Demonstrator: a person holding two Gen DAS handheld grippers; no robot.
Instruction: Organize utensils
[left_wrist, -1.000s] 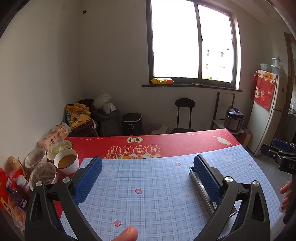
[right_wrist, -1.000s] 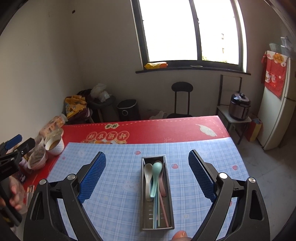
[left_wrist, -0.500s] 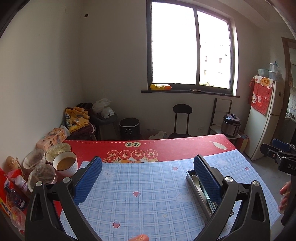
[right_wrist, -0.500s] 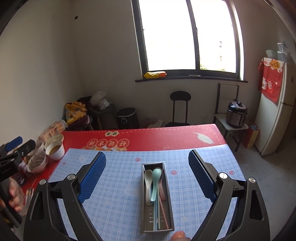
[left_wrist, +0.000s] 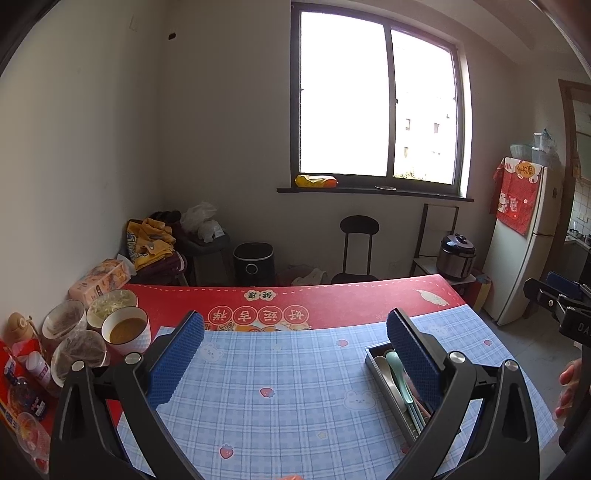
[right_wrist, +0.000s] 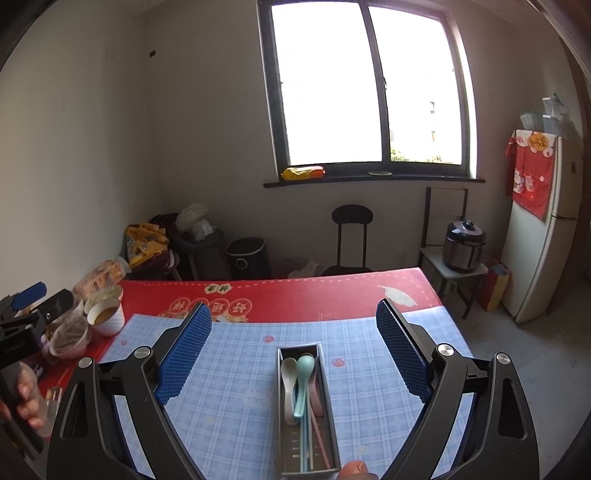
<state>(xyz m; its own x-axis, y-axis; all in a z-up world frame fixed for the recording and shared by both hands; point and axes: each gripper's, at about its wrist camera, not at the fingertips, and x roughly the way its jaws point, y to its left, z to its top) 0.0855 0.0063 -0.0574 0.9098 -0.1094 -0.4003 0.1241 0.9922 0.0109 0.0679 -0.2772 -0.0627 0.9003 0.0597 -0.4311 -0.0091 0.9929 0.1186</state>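
Both grippers now higher above the table (right_wrist: 369, 299), fingers spread and empty, utensil tray (right_wrist: 325, 384) below.

Your tray (right_wrist: 325, 391) sits at 12 o'clock on the mat (right_wrist: 240, 369) | spoons (right_wrist: 304, 373) lie in it | bowls (right_wrist: 107, 315) at 10 o'clock | chair (right_wrist: 351, 236) behind the table.

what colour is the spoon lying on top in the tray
Mint green spoon, clearest in the right wrist view.
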